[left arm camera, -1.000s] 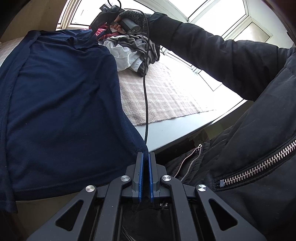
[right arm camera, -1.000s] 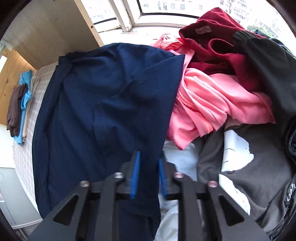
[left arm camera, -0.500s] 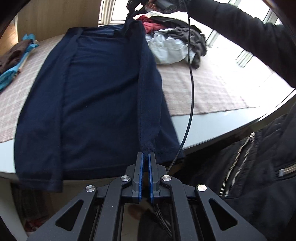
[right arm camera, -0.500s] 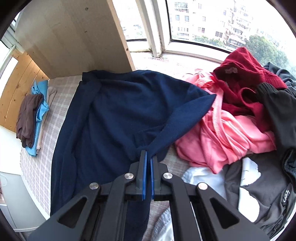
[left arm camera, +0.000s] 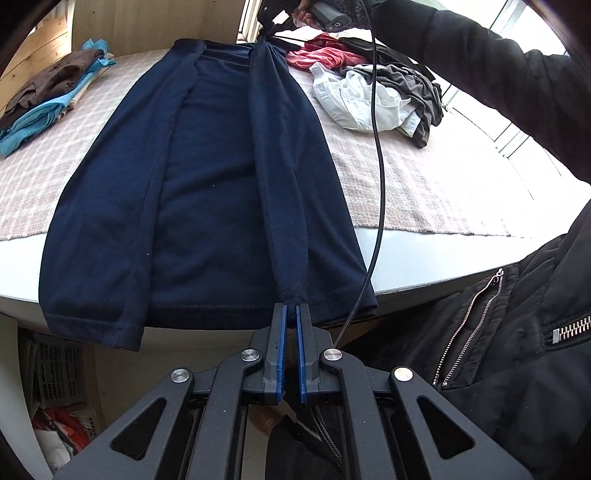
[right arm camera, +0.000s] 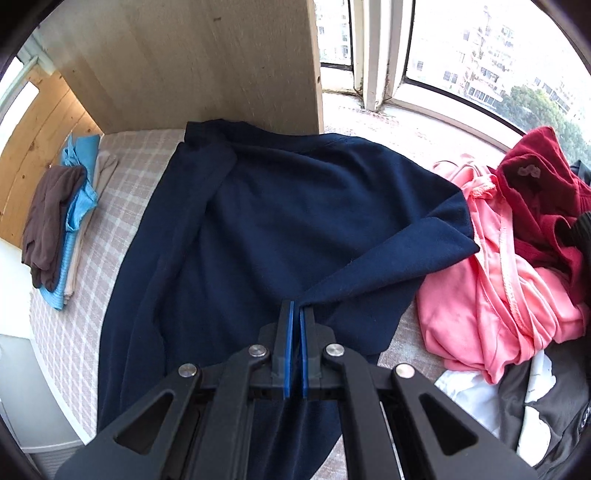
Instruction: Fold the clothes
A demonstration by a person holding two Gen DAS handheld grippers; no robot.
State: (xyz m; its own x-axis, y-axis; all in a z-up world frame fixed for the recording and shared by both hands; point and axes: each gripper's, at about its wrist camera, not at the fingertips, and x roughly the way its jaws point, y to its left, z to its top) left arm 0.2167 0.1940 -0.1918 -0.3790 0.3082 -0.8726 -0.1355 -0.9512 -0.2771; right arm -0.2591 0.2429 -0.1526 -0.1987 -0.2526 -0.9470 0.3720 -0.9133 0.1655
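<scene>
A navy long-sleeved shirt (left arm camera: 214,177) lies flat on the checked cloth, its hem hanging over the near table edge. Its right sleeve (left arm camera: 280,192) is stretched in a straight band over the body. My left gripper (left arm camera: 291,314) is shut on the sleeve's cuff at the hem. At the far end my right gripper (left arm camera: 271,22), held in a gloved hand, pinches the sleeve near the shoulder. In the right wrist view the right gripper (right arm camera: 296,310) is shut on a fold of the navy shirt (right arm camera: 280,221). The left sleeve is folded over the body.
A pile of unfolded clothes, pink (right arm camera: 491,302), dark red (right arm camera: 539,199), white and grey (left arm camera: 373,96), lies right of the shirt. Folded brown and blue garments (left arm camera: 48,103) sit at the left. A black cable (left arm camera: 378,166) hangs across the table. A person's black jacket (left arm camera: 498,350) is at the near right.
The right sleeve has been pulled taut and carried inward over the shirt's body. Both grippers rose and drew apart, the right one closing on the fabric from an open stance.
</scene>
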